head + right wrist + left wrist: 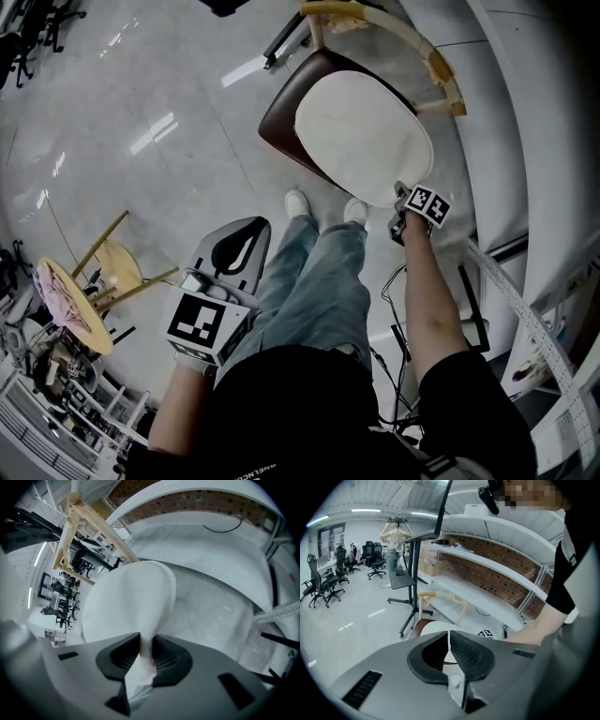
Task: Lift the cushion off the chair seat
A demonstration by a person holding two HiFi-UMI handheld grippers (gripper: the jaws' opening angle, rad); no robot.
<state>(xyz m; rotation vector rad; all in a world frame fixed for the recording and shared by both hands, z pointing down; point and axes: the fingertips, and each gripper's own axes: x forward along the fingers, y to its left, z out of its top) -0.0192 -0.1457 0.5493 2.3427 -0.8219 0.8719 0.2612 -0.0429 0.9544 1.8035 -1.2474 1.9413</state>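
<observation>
A cream cushion (361, 136) lies on the brown seat (279, 117) of a wooden-backed chair in front of my feet. My right gripper (405, 202) is at the cushion's near right edge, pointing steeply down. In the right gripper view its pads (146, 649) pinch a fold of the cushion (126, 606) fabric, which runs up from between them. My left gripper (232, 251) hangs away from the chair, beside my left leg. Its jaws (449, 651) are together with nothing in them, and the cushion (433, 627) shows beyond them.
A wooden stool (70, 300) with pink cloth stands at the left. A white curved bench (525, 141) runs along the right, close to the chair. My legs and shoes (323, 272) are just before the seat. A black stand (410, 573) and office chairs (323, 585) stand farther off.
</observation>
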